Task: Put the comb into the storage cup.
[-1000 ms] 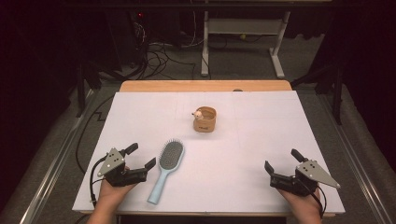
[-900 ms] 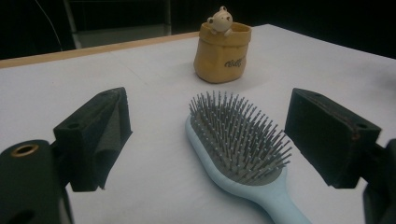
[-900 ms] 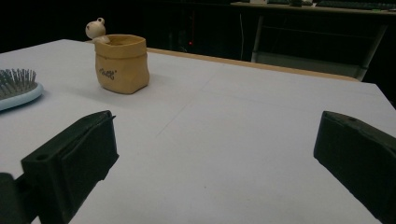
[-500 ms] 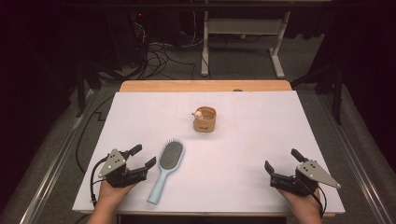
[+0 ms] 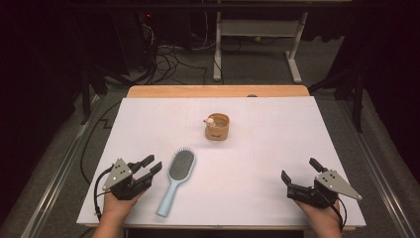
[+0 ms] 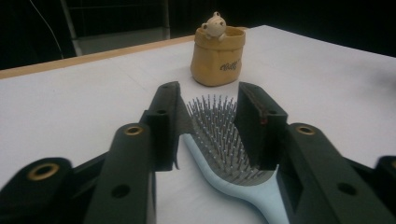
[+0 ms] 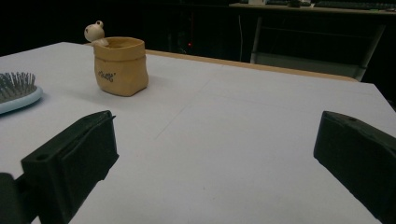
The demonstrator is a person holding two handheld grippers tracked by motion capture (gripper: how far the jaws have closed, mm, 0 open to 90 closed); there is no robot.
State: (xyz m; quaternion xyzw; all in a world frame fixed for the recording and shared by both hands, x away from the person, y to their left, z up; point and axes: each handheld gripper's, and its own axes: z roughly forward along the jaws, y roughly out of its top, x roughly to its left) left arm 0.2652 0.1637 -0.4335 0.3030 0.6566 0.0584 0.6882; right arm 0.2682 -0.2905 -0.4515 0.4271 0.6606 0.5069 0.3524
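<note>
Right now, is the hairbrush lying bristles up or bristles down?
Bristles up. The hairbrush lies flat on the white table, its pins pointing upward in the left gripper view.

High view overhead; both gripper views low, sharing pot (image 6: 218,56), perhaps brush (image 7: 17,91).

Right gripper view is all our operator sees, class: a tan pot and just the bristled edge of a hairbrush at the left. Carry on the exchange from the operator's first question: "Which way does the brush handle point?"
Observer: The high view shows the hairbrush lying flat, with its handle toward the person's edge of the table and its head toward the pot.
Operator: Where is the other gripper?
Observer: The left gripper sits just left of the brush head. Its jaws are open and aimed at the head, with a gap between them and it.
Operator: And mine?
Observer: The right gripper is near the table's front right corner, far from the brush.
</note>
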